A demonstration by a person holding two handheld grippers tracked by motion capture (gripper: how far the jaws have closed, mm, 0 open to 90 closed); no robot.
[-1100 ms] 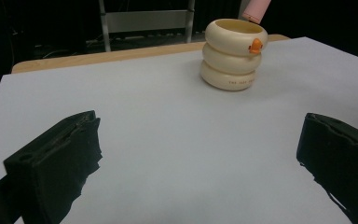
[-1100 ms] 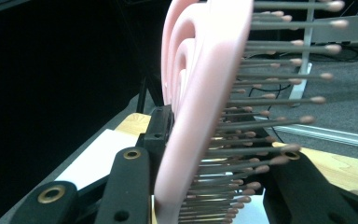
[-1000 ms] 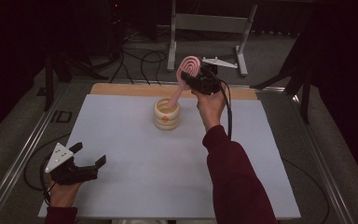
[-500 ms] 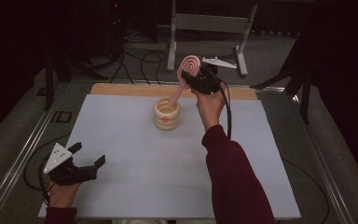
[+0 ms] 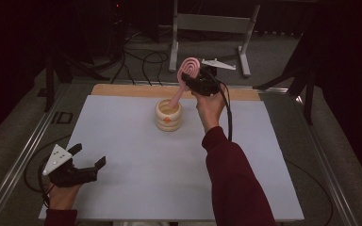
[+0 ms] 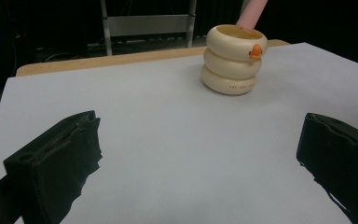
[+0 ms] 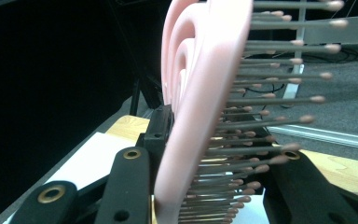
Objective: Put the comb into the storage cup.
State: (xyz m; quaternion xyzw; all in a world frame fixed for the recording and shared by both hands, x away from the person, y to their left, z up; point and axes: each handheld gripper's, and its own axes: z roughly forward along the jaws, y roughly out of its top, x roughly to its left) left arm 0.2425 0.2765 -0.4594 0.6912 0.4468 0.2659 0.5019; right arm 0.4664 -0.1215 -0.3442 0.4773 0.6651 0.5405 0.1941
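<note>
A cream ringed cup (image 5: 168, 115) with a small orange mark stands at the back middle of the white sheet; the left gripper view has the cup (image 6: 233, 59) far ahead. A pink hairbrush (image 5: 187, 71) leans with its handle down inside the cup. My right gripper (image 5: 194, 81) is shut on the brush head above the cup. In the right gripper view the pink brush head (image 7: 200, 107) with its bristles sits clamped between the jaws. My left gripper (image 5: 88, 157) rests open at the near left corner, and between its black jaws (image 6: 200, 154) lies bare sheet.
The white sheet (image 5: 136, 165) covers a wooden board (image 5: 122, 90) on the table. Metal rails run along both table sides. A metal stand (image 5: 212, 28) and loose cables lie on the floor behind the table.
</note>
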